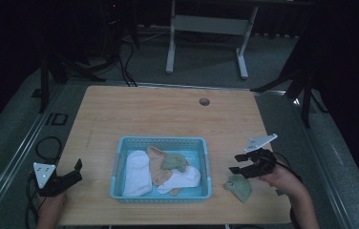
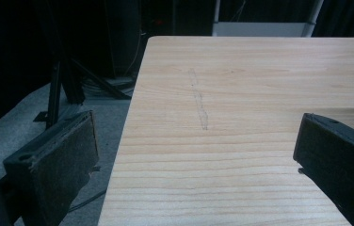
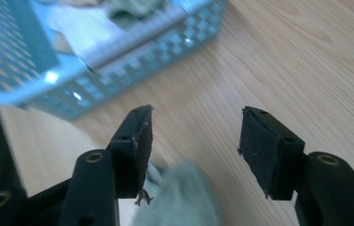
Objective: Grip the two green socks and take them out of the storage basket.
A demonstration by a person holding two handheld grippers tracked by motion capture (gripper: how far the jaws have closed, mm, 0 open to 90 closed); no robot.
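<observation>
A light blue basket (image 1: 161, 140) sits at the front middle of the wooden table (image 1: 168, 114). It holds a white sock (image 1: 137, 174), a peach one (image 1: 156, 169), a green one (image 1: 174, 162) and another white one (image 1: 184, 179). A second green sock (image 1: 239, 187) lies on the table to the basket's right. My right gripper (image 1: 237, 163) hovers just above it, open, with nothing between the jaws. In the right gripper view the green sock (image 3: 180, 197) lies blurred under the open right gripper (image 3: 194, 136), with the basket (image 3: 118, 70) beyond. My left gripper (image 1: 78, 171) rests open at the table's front left corner.
The left gripper view looks across bare wood (image 2: 241, 84) between the open left gripper (image 2: 194, 155), with the table's left edge and dark floor beside it. A round cable hole (image 1: 204, 101) sits near the far edge. A white desk frame (image 1: 206, 28) stands behind the table.
</observation>
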